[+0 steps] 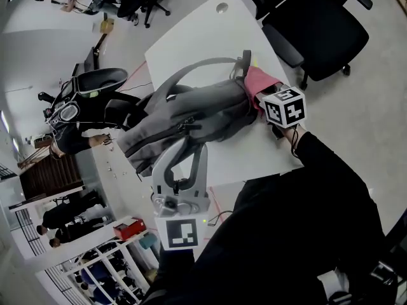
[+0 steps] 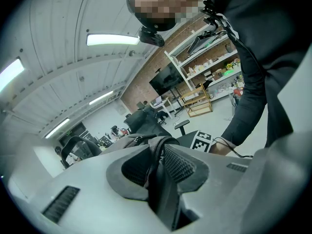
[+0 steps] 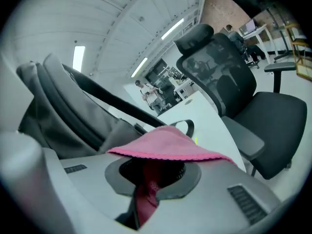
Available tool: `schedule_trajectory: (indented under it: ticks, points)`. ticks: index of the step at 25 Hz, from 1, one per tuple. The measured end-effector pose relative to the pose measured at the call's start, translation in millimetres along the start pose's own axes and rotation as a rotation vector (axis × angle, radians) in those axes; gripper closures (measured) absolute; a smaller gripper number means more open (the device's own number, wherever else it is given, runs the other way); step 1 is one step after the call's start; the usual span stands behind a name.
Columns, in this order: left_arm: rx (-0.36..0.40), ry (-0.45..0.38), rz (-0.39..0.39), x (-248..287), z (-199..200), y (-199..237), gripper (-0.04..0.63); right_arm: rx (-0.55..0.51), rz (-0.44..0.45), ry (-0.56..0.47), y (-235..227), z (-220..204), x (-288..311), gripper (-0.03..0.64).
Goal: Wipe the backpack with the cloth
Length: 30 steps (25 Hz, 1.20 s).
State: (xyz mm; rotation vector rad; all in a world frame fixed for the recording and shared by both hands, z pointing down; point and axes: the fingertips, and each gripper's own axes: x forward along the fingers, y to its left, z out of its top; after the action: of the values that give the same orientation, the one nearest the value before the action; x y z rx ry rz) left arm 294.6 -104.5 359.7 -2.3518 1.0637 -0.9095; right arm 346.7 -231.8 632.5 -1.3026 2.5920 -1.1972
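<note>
The left tool (image 1: 189,146) is closed on a fold of dark fabric at the near edge of the backpack (image 1: 191,110). Its own view shows that fabric pinched between the ribbed pads. This looks like a steadying grip. The grey backpack lies on its side across the white surface (image 1: 210,37), with its shoulder straps arching toward the far end. At the right end of the bag, the pink cloth (image 1: 259,84) sits by the strap base. I cannot tell whether it is pressing on the bag or just beside it. The right tool (image 1: 262,95) is clamped tight on a bunched part of the cloth, and the rest drapes over the jaws.

The wipe seems about to begin. The next move calls for laying the cloth flat against the fabric and drawing it along the bag while the left grip holds the bag steady.
</note>
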Motion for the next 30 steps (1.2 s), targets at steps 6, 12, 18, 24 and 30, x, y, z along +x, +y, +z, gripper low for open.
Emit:
schedule_trajectory:
  ticks: [6,12,18,24,30]
  points:
    - [-0.003,-0.005,0.001,1.8,-1.7,1.5,0.492,0.022,0.201,-0.28,91.1,84.0,-61.3,0.564]
    - [-0.015,-0.009,0.009,3.8,-1.1,2.6,0.492,-0.193,0.346,-0.48,189.4,136.9,-137.0,0.566]
    - [-0.025,0.001,0.011,4.1,-1.7,2.6,0.492,-0.213,0.381,-0.501,212.0,130.5,-149.6,0.566]
    - [-0.022,-0.002,0.019,4.8,0.4,2.8,0.492,-0.176,0.148,-0.376,123.6,76.6,-110.4,0.566]
    - [-0.024,-0.001,0.014,5.9,0.1,2.6,0.492,-0.108,0.01,-0.143,66.4,8.5,-69.8,0.566]
